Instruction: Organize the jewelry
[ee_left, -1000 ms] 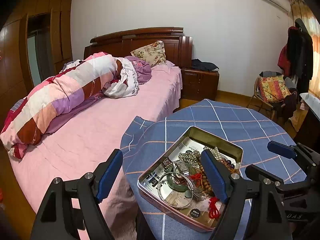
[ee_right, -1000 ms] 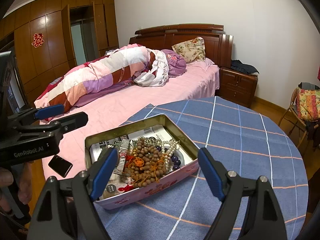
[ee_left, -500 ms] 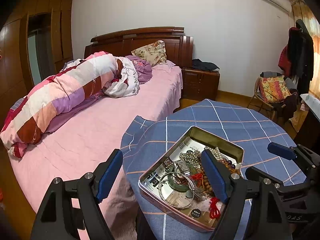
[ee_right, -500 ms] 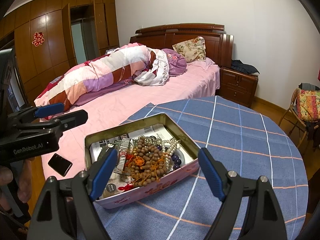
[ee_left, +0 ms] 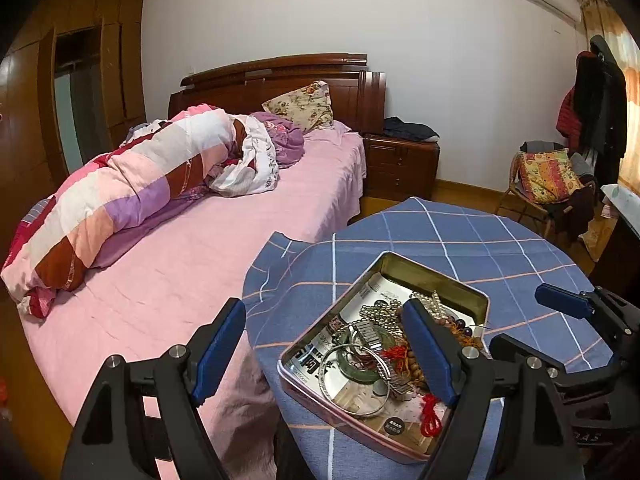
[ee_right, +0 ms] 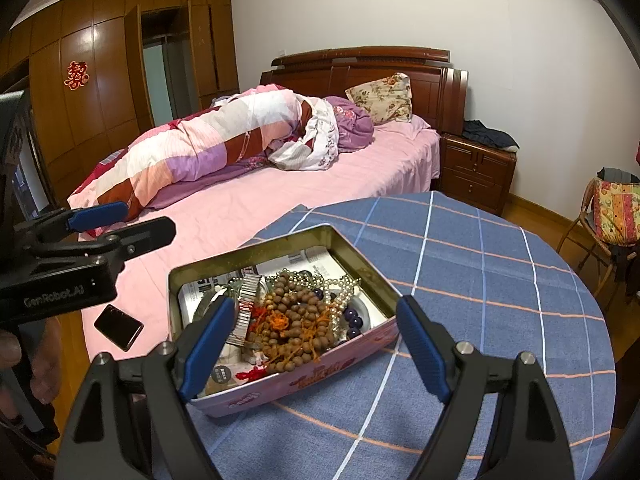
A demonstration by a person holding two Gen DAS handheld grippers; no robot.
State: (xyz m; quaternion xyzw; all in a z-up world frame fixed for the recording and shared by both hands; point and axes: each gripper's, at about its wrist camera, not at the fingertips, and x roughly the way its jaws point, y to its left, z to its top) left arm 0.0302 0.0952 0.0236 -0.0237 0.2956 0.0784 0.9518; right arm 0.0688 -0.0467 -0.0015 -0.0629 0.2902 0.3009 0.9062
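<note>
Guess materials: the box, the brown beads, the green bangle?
Box: looks like thin sheet metal, brassy glossy inside, printed pink outside; rolled rim. Brown beads: probably wood or seed, matte and uneven in tone. Green bangle: jade-like stone or glass, translucent with a smooth sheen; cannot tell which.

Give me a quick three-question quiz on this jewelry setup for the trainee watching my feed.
1. True or false: the right gripper is shut on the wooden bead strand.
2. Which lies inside the tin? A) black phone B) green bangle C) floral pillow
3. Fill in: the tin rests on a blue checked ____.

Key:
1. False; both it and the left gripper are open, holding nothing.
2. B, the green bangle; the black phone lies on the bed.
3. Tablecloth.
</note>
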